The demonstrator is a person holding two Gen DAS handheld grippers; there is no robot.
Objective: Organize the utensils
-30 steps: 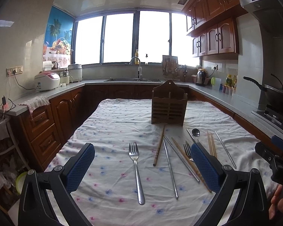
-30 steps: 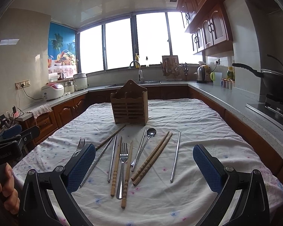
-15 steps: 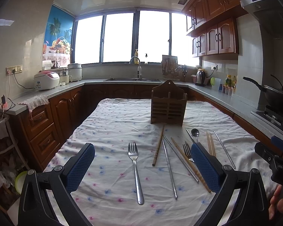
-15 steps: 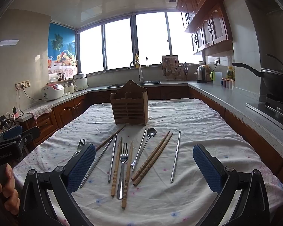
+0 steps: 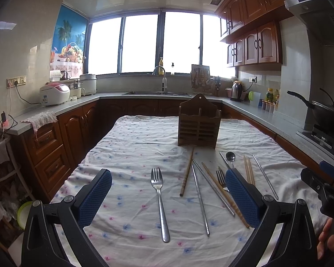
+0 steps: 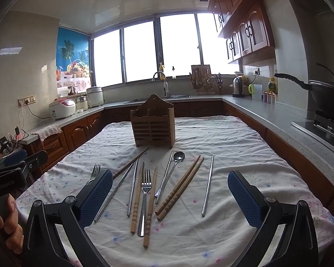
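Both hand-held grippers released, holding nothing. Left hand-held gripper [image 5: 168,194] hovers over the surface [image 5: 131,146]; lone fork [image 5: 159,202] lies between its pads, long axis 12–6 o'clock, tines at 12. Wooden utensil holder [image 5: 198,125] at 12–1. Right hand-held gripper [image 6: 170,197] farther off.

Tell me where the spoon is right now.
In the right wrist view, the spoon lies mid-table, just before the wooden holder, between a fork and paired wooden chopsticks.
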